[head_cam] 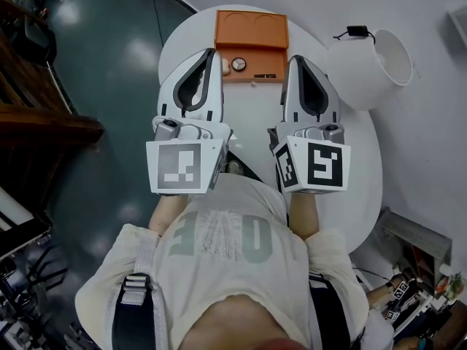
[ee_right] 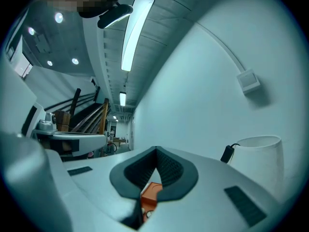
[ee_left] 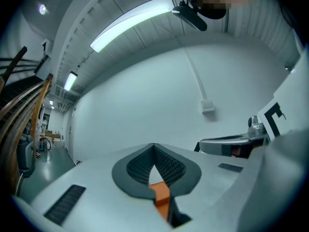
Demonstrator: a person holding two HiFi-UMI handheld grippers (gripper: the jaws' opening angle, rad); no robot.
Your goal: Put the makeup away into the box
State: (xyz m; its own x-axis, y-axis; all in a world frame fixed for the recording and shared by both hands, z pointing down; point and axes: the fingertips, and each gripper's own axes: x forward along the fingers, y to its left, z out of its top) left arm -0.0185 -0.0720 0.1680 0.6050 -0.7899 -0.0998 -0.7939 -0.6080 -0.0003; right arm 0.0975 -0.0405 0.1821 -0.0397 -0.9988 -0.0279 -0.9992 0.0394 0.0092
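Observation:
An orange box (head_cam: 250, 63) stands open at the far side of the round white table (head_cam: 357, 159), its lid (head_cam: 251, 28) folded back. Small round makeup pieces (head_cam: 238, 64) lie inside its base. My left gripper (head_cam: 213, 52) hangs above the table by the box's left edge, jaws shut and empty. My right gripper (head_cam: 294, 58) is level with it at the box's right edge, also shut with nothing in it. In the left gripper view the box (ee_left: 161, 193) shows as an orange sliver below the closed left gripper (ee_left: 154, 145); in the right gripper view the box (ee_right: 150, 192) sits under the right gripper (ee_right: 156, 150).
A white cylindrical tub (head_cam: 373, 68) lies tipped on its side at the table's right, with a black plug and cord (head_cam: 357, 31) behind it. A wooden stair or bench (head_cam: 36, 115) stands on the dark floor to the left. A white wall (ee_left: 159, 100) rises beyond the table.

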